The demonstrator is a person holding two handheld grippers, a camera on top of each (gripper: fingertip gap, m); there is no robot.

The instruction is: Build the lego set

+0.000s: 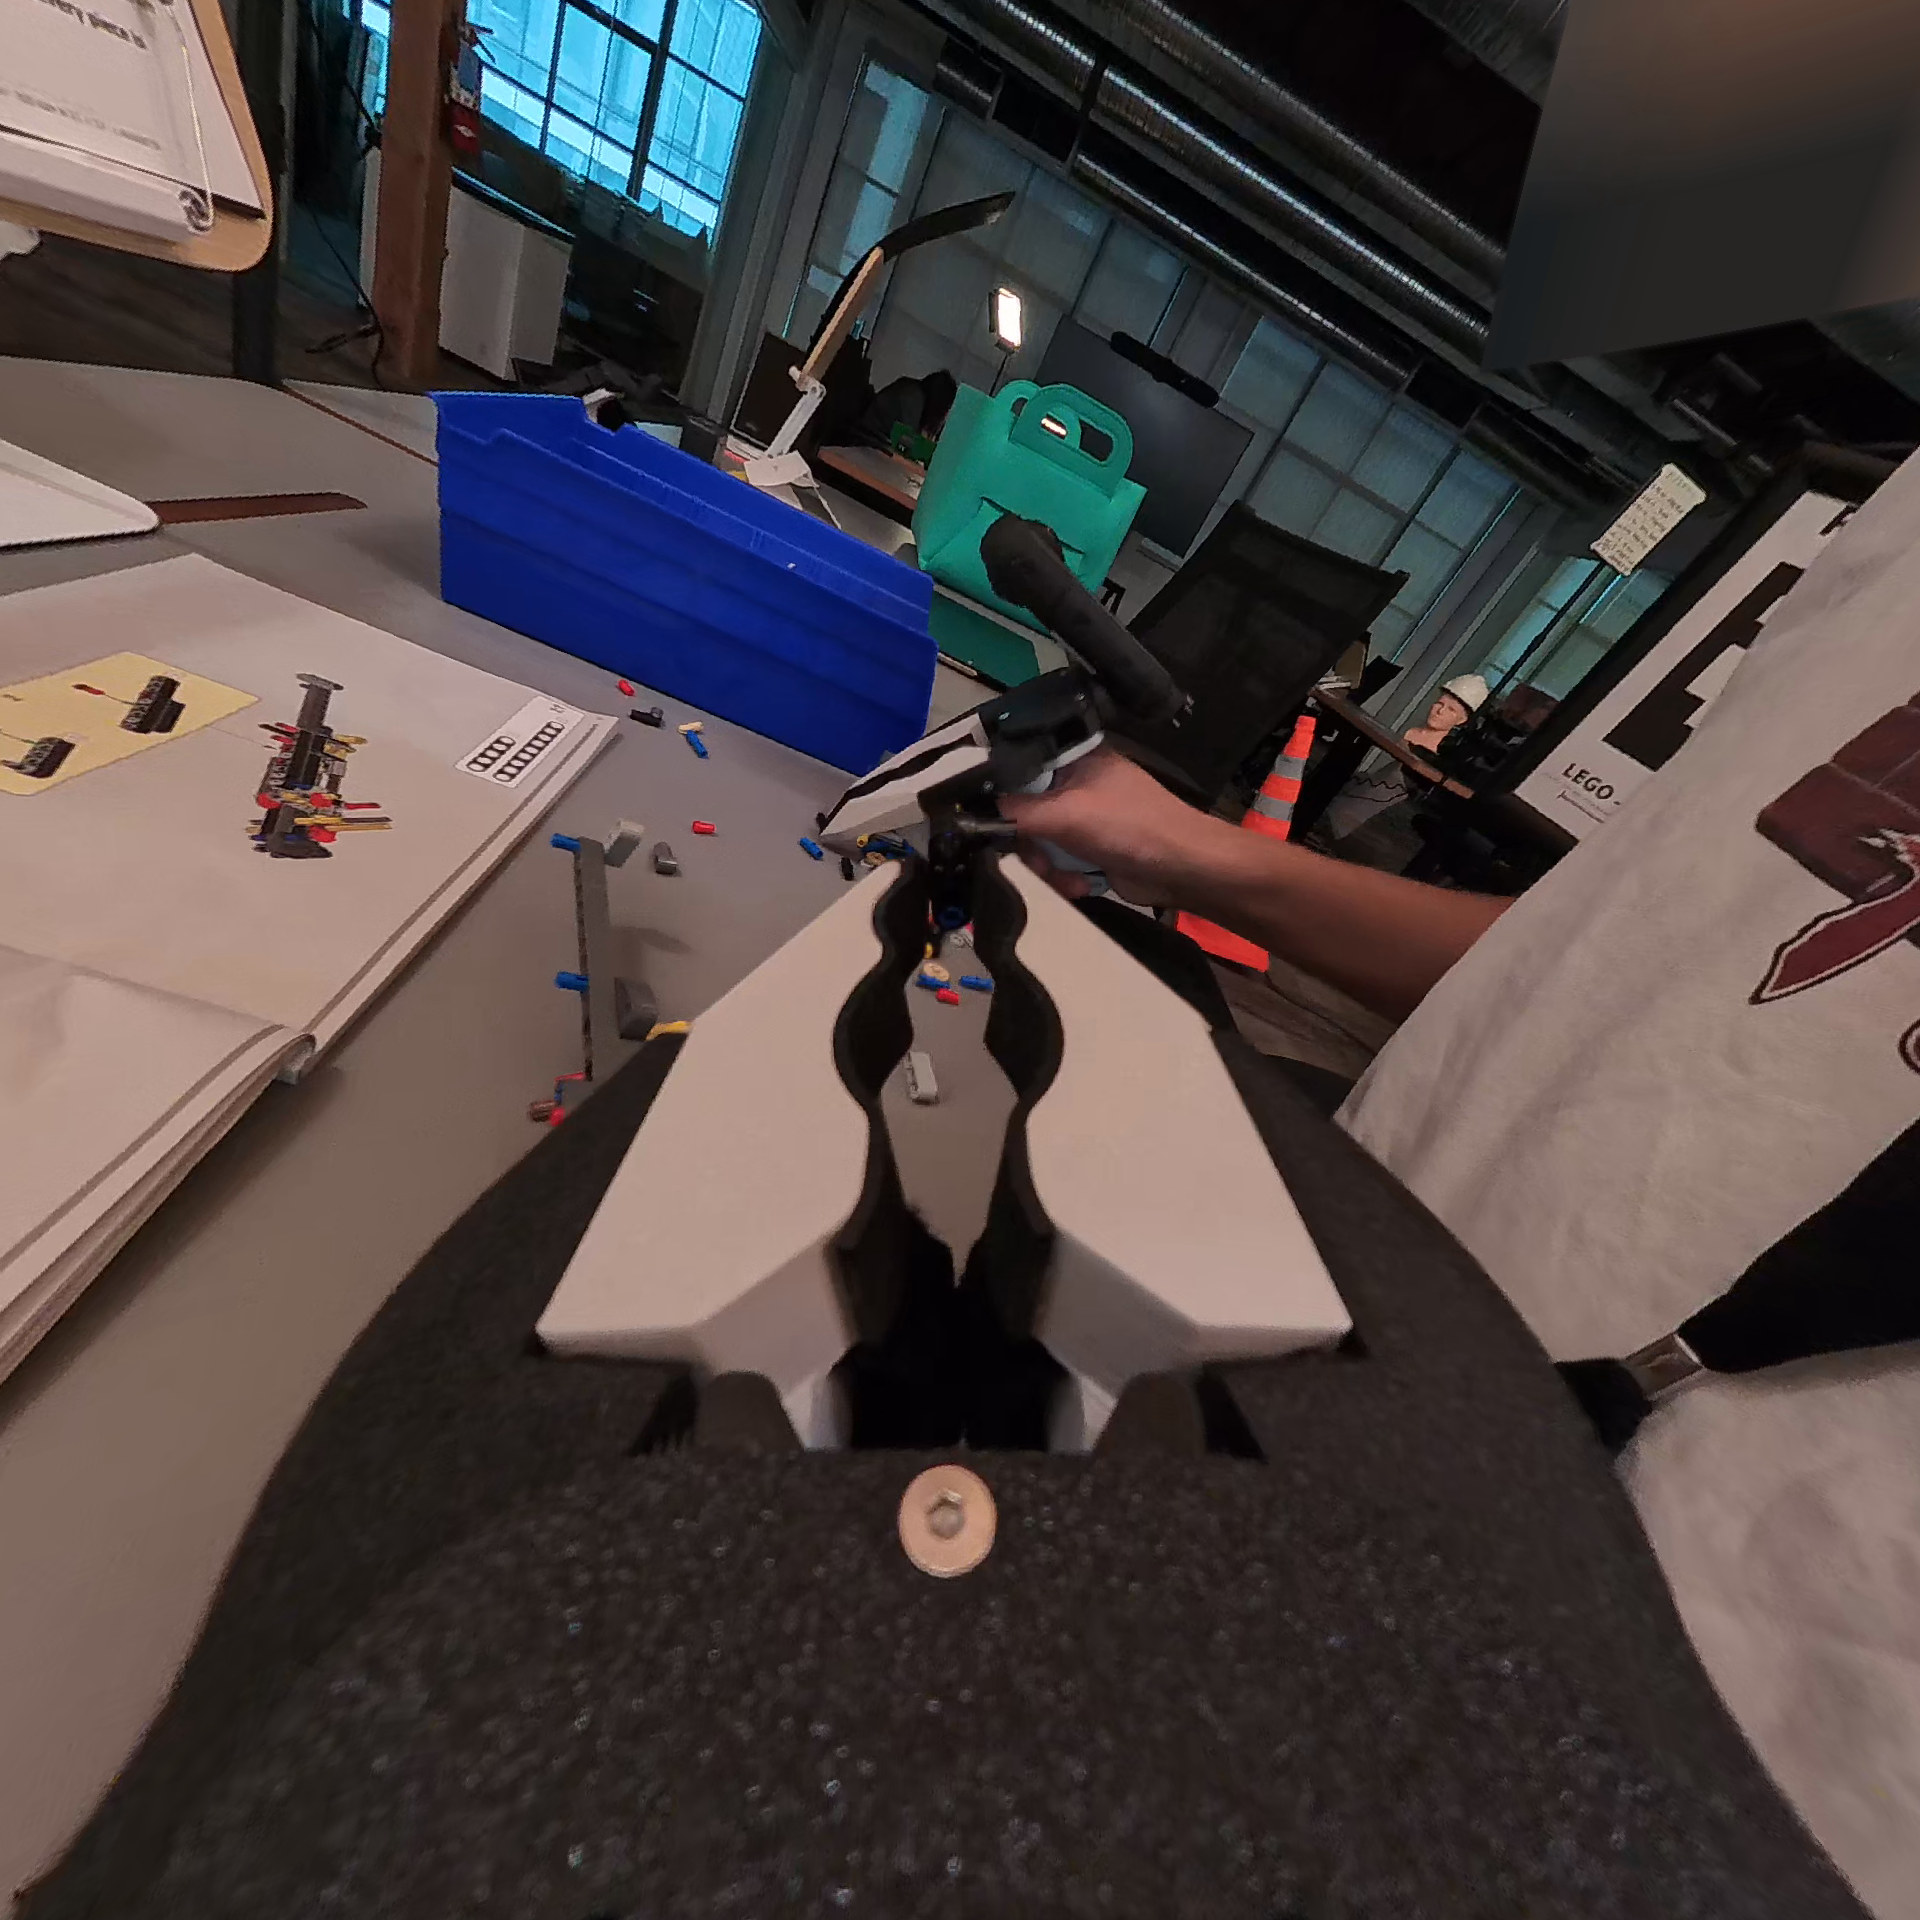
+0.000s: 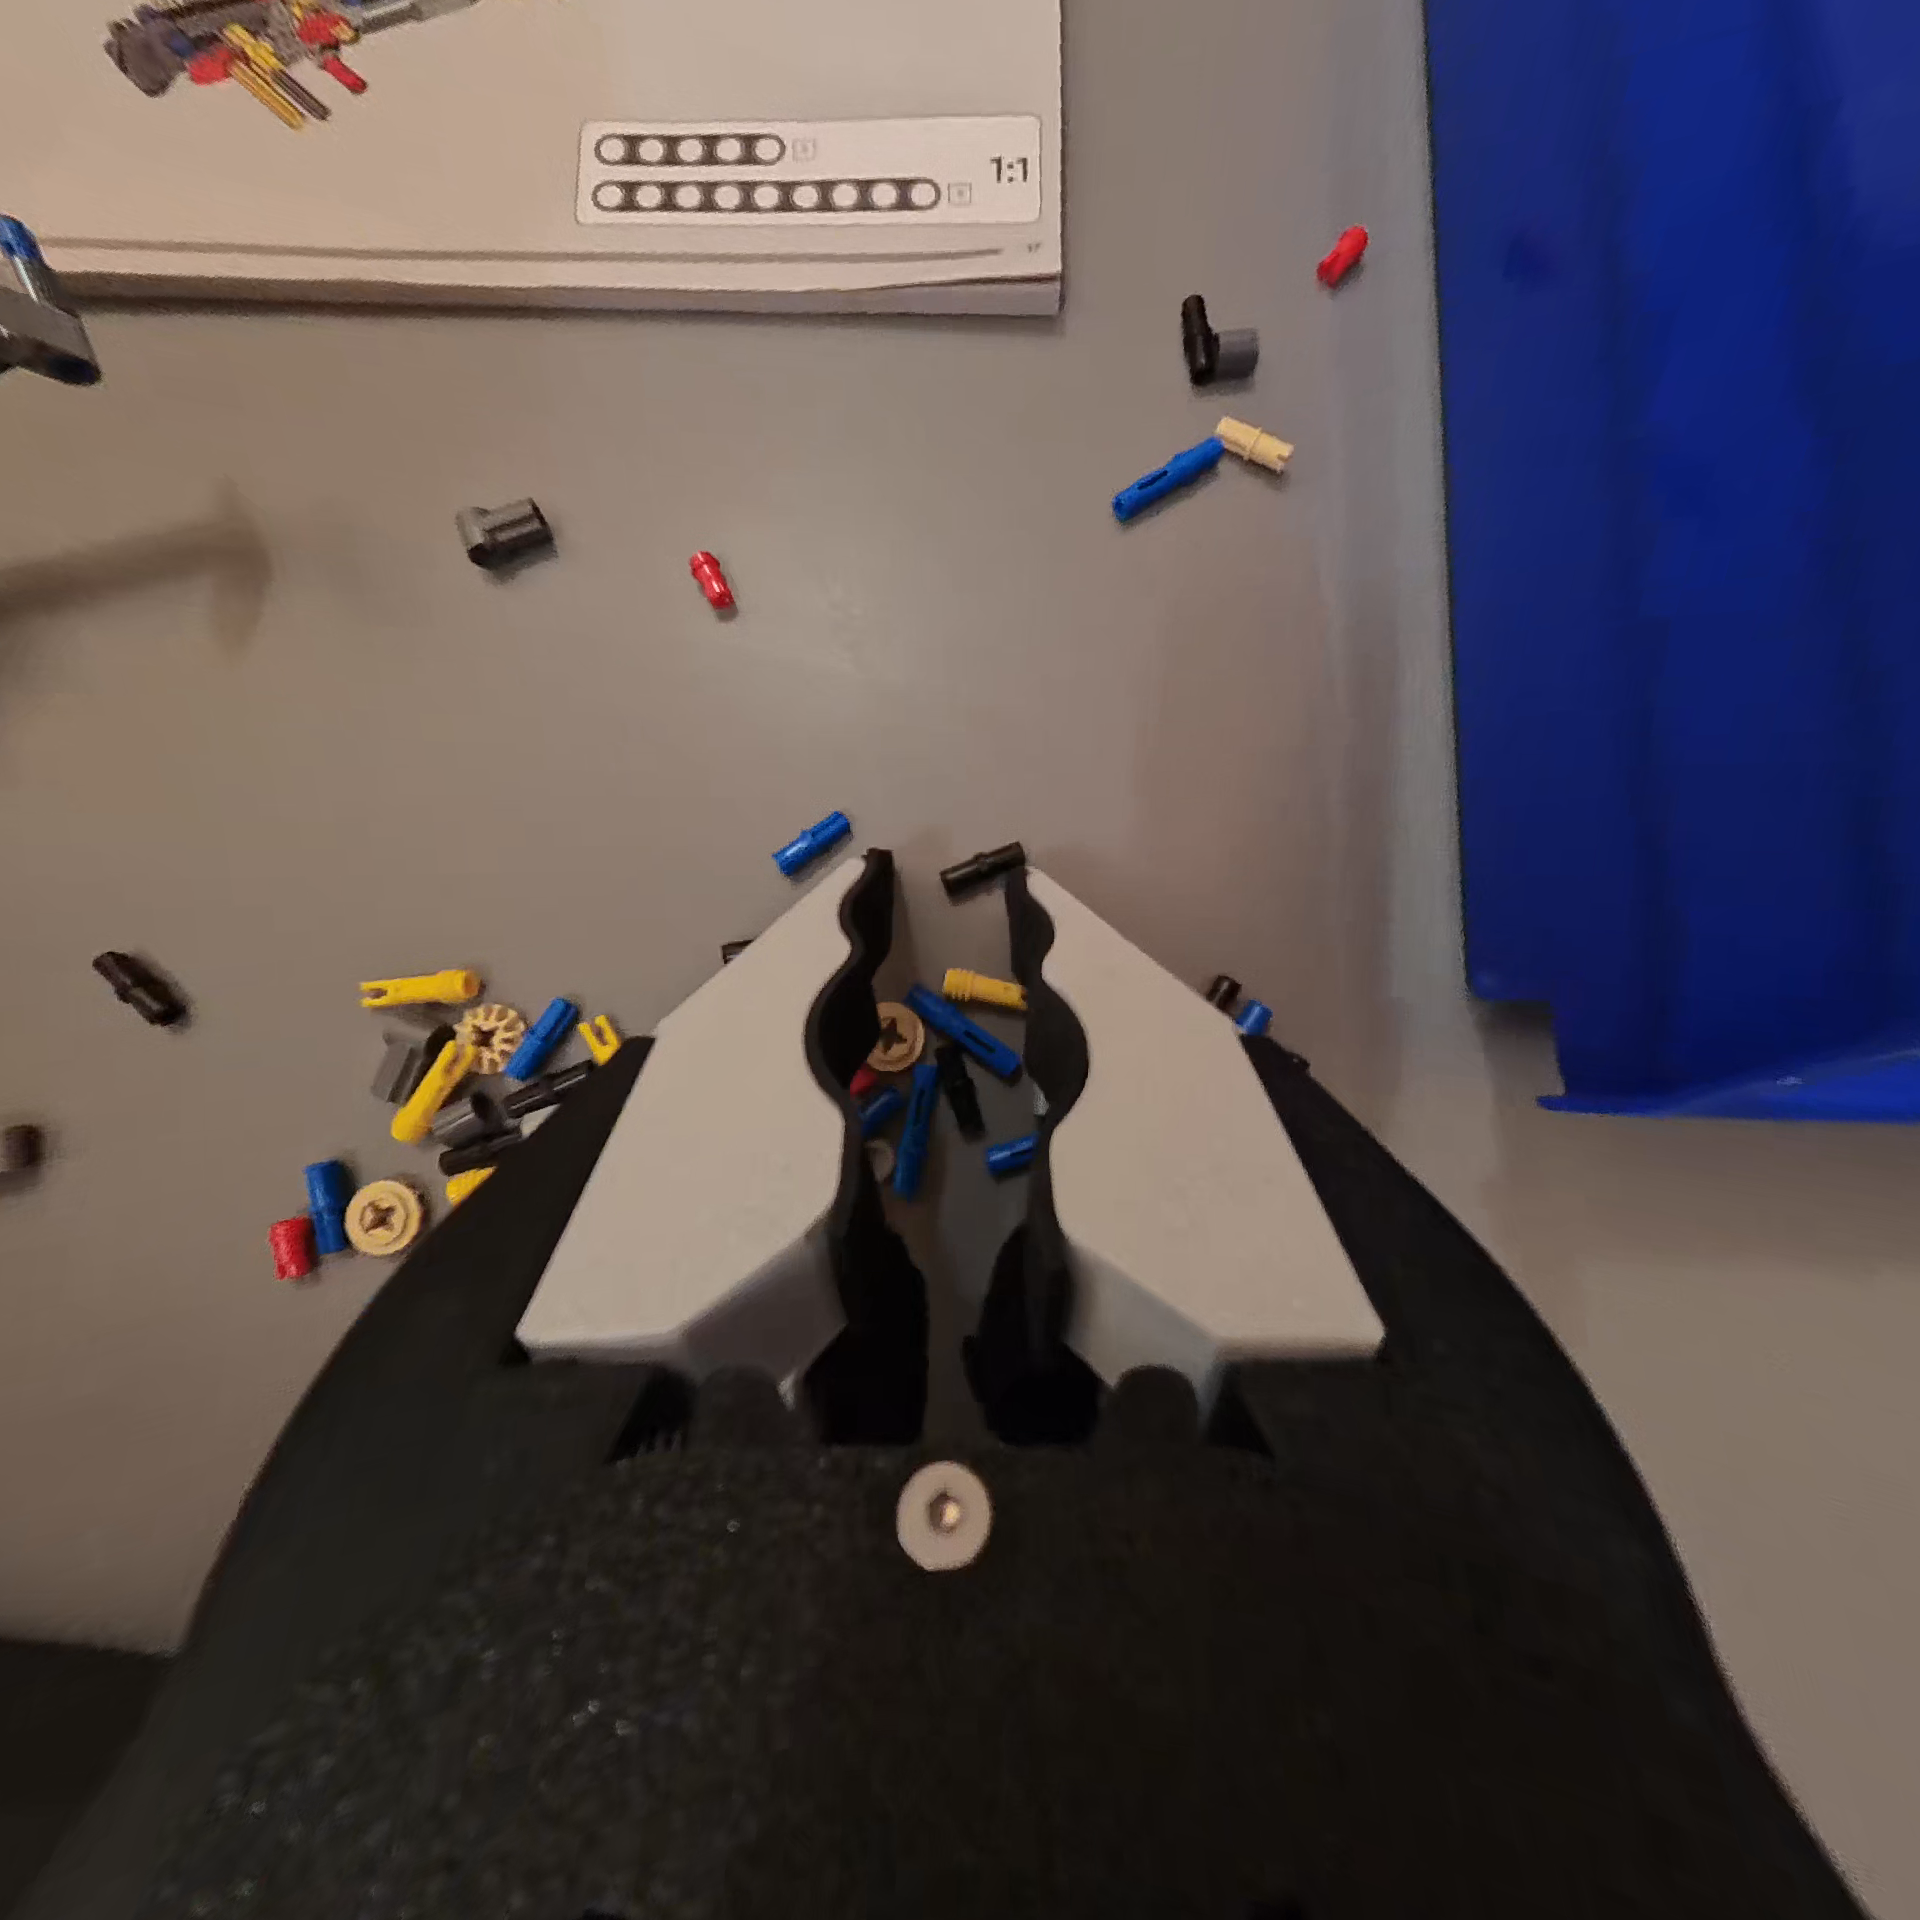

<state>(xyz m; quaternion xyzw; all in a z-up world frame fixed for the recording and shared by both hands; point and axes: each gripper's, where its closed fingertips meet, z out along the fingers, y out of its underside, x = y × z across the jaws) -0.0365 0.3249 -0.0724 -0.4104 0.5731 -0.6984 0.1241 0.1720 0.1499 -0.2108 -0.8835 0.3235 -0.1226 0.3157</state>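
My right gripper is open by a narrow gap and empty. It hovers low over a heap of small blue, black, yellow and tan Lego pins on the grey table. In the left wrist view a hand holds it, pointing down at the table. My left gripper is narrowly open and empty, raised and aimed toward the right one. A grey beam assembly with blue pins stands left of it and also shows at the left edge of the right wrist view.
The open instruction booklet lies at the left. A blue bin stands at the far right of the table. More loose pins and gears are scattered around. A teal bag is behind the bin. The grippers' ends are close to 30 cm from one another.
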